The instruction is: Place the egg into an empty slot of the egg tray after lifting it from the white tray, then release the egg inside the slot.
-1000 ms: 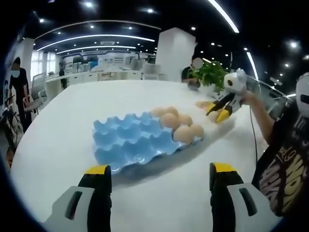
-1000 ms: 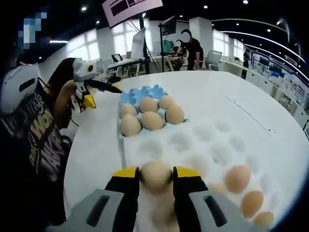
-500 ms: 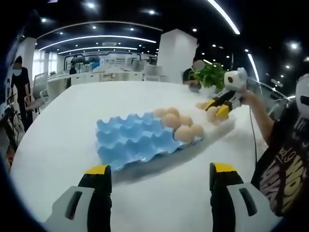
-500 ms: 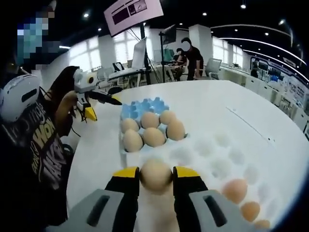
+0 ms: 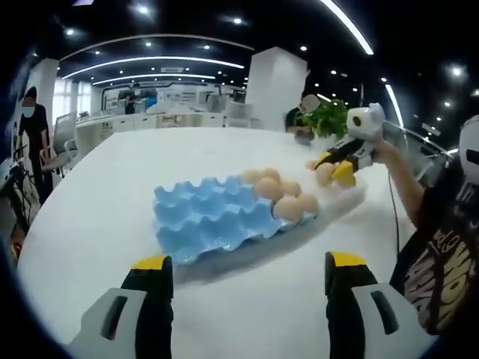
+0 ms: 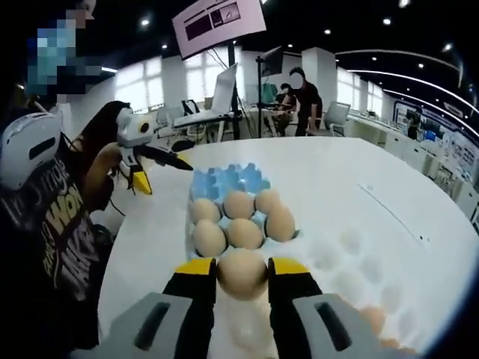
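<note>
In the right gripper view my right gripper is shut on a tan egg, held above the white tray. Just beyond lies the blue egg tray, with several eggs in its near rows and empty slots farther off. In the left gripper view my left gripper stands open with nothing between its fingers, over the white table in front of the blue egg tray. The right gripper shows there at the far right, holding the egg above the white tray. The left gripper appears beside the blue tray.
A person in a black printed shirt stands at the table's edge, holding both grippers. A green plant stands behind the white tray. Other people and desks are in the background. The white table stretches bare to the right.
My right gripper has carried the egg up off the white tray and closer to the blue egg tray. The left gripper has stayed in place, still open.
</note>
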A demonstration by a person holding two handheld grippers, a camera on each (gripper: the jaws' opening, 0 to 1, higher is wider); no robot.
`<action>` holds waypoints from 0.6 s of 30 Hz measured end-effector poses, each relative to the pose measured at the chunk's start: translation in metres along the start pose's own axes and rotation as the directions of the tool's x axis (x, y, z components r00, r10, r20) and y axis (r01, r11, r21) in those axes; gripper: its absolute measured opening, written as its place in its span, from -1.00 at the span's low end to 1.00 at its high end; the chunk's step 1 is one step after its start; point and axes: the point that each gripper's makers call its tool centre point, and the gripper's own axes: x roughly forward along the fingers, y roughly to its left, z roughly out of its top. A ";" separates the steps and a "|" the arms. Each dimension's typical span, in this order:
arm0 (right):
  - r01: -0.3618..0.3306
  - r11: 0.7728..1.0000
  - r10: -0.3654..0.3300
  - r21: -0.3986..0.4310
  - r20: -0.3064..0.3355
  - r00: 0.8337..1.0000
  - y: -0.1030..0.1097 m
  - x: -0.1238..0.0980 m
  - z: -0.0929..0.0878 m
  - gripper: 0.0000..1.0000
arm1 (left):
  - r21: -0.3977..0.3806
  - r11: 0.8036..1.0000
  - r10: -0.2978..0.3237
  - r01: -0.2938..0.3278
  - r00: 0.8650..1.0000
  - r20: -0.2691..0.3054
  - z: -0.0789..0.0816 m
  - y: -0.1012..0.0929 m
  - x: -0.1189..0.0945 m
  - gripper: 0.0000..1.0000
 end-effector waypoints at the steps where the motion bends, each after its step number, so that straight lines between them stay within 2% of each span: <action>1: -0.004 1.000 0.004 -0.001 0.002 1.000 0.001 0.001 0.002 -0.45 | 0.000 1.000 0.000 0.000 1.000 0.000 0.000 -0.001 0.000 0.70; 18: -0.056 0.996 0.059 -0.076 0.037 0.998 0.020 0.025 0.026 -0.45 | -0.004 1.000 -0.007 0.007 1.000 0.007 -0.002 -0.003 0.000 0.70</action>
